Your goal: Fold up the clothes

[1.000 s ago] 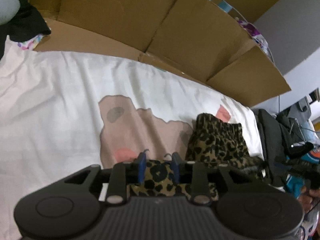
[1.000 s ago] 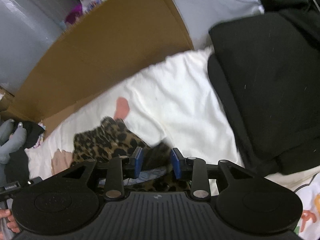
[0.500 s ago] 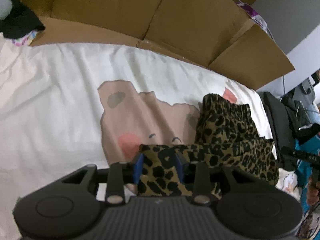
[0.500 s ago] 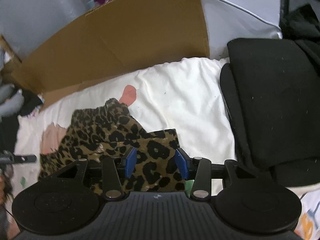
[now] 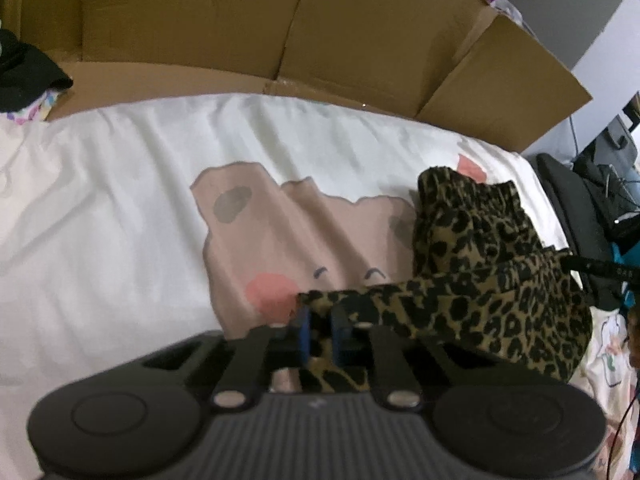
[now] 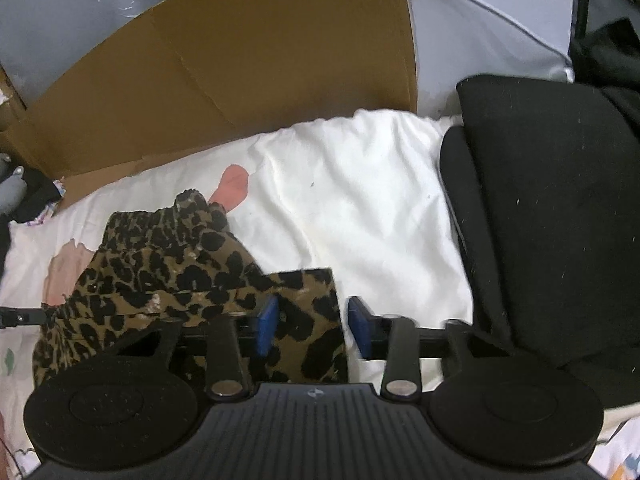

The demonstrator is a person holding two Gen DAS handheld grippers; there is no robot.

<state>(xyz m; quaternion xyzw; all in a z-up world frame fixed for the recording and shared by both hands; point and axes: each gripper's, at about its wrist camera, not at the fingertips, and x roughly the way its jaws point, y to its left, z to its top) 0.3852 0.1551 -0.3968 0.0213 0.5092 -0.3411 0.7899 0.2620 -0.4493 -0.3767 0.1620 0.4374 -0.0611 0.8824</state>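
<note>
A leopard-print garment lies bunched on the white bed sheet, which carries a pink bear print. One band of the garment stretches left to my left gripper, whose blue fingers are shut on its hem. In the right wrist view the same garment spreads to the left, and a flat corner of it lies between the fingers of my right gripper. Those fingers stand wide apart, with a gap between the cloth and the right one, so the gripper is open.
Brown cardboard panels stand along the far edge of the bed. A big black cushion or folded black cloth lies at the right side of the sheet. Dark clothes are heaped at the far left.
The left fingers have narrowed onto the hem and drawn a band of the garment leftward. The right fingers have spread apart, and the corner now lies flat between them.
</note>
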